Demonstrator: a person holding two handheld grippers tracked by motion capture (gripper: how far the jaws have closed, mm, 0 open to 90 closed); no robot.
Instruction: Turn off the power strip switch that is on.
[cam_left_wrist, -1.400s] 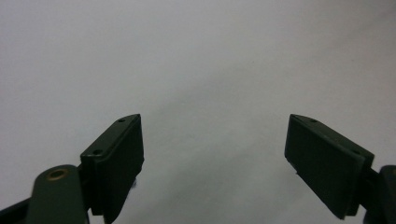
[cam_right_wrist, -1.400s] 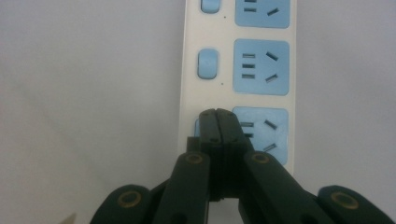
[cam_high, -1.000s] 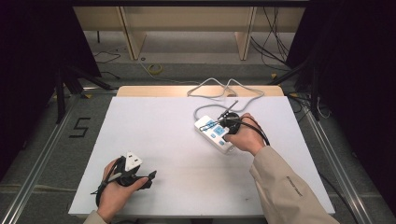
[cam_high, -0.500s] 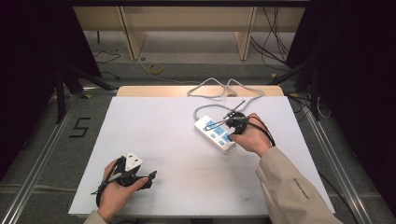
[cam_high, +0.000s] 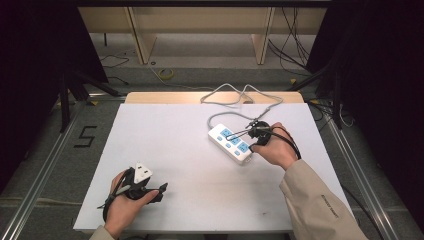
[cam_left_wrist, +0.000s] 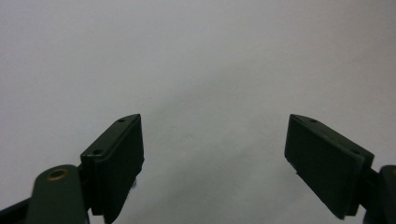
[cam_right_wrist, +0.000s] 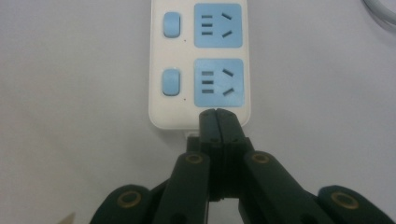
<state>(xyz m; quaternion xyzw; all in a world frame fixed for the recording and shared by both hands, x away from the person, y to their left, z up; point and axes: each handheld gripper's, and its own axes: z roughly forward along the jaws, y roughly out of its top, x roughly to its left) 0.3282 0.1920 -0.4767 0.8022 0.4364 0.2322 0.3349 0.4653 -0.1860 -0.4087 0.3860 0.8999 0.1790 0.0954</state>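
Looking down, high view: power strip (cam_high: 231, 143) right of centre on table (cam_high: 165, 150); right gripper (cam_high: 248, 134) at its near end.
Left gripper view: left gripper (cam_left_wrist: 212, 140) jaws released, bare tabletop.
Right gripper view: jaws clenched, empty, tips over strip's end beside 2 sockets.

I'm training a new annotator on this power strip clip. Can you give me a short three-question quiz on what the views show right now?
1. True or false: the jaws of the right hand-held gripper are pressed together with nothing between them.
2. Where is the left hand-held gripper? A) over the power strip B) near the front left of the white table, jaws apart C) on the grey cable
3. Fill in: in the right gripper view, each blue socket has a blue ____ beside it.

Key: 1 true; 2 B; 3 switch.
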